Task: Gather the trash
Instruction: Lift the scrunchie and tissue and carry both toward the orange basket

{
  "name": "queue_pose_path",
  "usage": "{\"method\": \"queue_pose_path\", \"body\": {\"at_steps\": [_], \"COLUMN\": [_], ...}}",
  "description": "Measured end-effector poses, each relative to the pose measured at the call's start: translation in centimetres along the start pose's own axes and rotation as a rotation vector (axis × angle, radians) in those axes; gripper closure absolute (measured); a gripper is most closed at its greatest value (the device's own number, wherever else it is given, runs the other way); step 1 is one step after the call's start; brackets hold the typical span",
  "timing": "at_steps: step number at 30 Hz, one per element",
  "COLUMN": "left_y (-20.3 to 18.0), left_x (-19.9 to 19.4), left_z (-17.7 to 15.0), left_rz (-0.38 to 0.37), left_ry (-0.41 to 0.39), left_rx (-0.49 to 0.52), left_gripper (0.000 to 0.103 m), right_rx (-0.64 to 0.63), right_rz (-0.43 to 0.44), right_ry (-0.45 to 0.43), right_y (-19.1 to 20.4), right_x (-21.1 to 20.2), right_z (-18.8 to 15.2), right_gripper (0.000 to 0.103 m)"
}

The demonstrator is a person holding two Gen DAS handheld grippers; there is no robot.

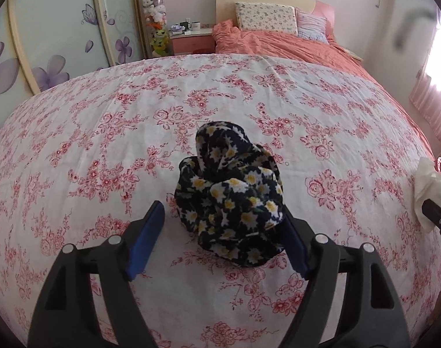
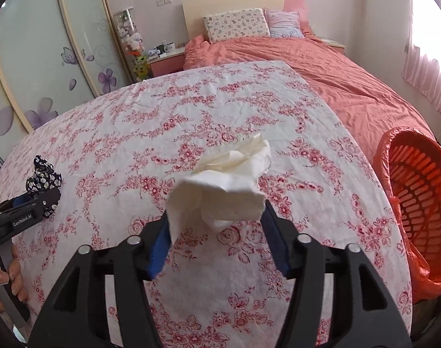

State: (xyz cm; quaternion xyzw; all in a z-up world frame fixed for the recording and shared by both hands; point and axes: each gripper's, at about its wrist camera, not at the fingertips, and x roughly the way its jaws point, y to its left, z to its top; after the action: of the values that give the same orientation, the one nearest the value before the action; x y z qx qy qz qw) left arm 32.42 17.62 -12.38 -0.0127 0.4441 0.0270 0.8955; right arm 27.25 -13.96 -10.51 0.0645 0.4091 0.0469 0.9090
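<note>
Our right tongs (image 2: 217,214) stood partly open around a crumpled white tissue (image 2: 229,179). The blue pads were brushing the edges of the paper, but as far as we could see they were not squeezing it. Our left tongs (image 1: 223,211) gaped wider around a dark daisy-print cloth bundle (image 1: 232,191), with the left pad clear of it and the right pad just against its side. Nothing was gripped yet. Both pieces lay on the rose-patterned cloth of the counter (image 2: 191,110), the bundle to the left and the tissue to the right, well apart. The orange basket (image 2: 423,191) with its red liner waited off the counter's right edge, and the bed (image 2: 322,63) lay beyond at the far side. We judged the tissue the riskier pick. It was light and sat at the very tips of the pads, so a shallow close could pinch one flap, and it might then slip out on the way to the basket. On the left, closing too low could catch the counter's cloth along with the bundle and drag it. The bundle might also unroll and trail if only an outer fold were caught.
</note>
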Motion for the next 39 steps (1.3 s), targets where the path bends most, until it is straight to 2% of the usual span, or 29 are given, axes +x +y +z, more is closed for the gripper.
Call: {"method": "queue_pose_path", "body": {"at_steps": [7, 10, 12, 13, 14, 17, 19, 22, 34, 39], "left_y": [0.6, 0.7, 0.6, 0.5, 0.4, 0.0, -0.1, -0.2, -1.1, -2.3], "left_x": [0.0, 0.1, 0.2, 0.3, 0.3, 0.5, 0.5, 0.3, -4.5, -7.4], "left_z": [0.2, 0.5, 0.8, 0.9, 1.0, 1.4, 1.6, 1.5, 1.5, 2.0], "left_rz": [-0.028, -0.028, -0.030, -0.030, -0.030, -0.035, -0.044, -0.042, 0.030, 0.028], "left_ry": [-0.008, -0.007, -0.007, -0.009, -0.012, -0.025, -0.030, -0.040, -0.125, -0.175], "left_rx": [-0.023, -0.033, -0.042, -0.040, -0.034, -0.007, 0.000, 0.008, 0.058, 0.075], "left_gripper": [0.025, 0.025, 0.027, 0.033, 0.042, 0.063, 0.072, 0.077, 0.079, 0.079], "right_rx": [0.084, 0.092, 0.097, 0.094, 0.089, 0.079, 0.071, 0.059, -0.003, -0.012], "right_rz": [0.030, 0.002, -0.002, -0.010, -0.020, -0.034, -0.034, -0.035, -0.052, -0.041], "right_ry": [0.024, 0.026, 0.026, 0.024, 0.018, 0.011, 0.003, -0.010, -0.120, -0.162], "right_y": [-0.7, -0.5, -0.4, -0.4, -0.3, -0.4, -0.3, -0.3, 0.0, -0.4], "right_x": [-0.2, 0.0, 0.0, -0.1, -0.2, -0.4, -0.6, -1.1, -5.6, -7.6], "right_z": [0.7, 1.0, 1.1, 1.1, 1.1, 1.0, 0.8, 0.6, 0.7, 0.8], "right_gripper": [0.043, 0.044, 0.055, 0.057, 0.063, 0.066, 0.067, 0.068, 0.068, 0.068]}}
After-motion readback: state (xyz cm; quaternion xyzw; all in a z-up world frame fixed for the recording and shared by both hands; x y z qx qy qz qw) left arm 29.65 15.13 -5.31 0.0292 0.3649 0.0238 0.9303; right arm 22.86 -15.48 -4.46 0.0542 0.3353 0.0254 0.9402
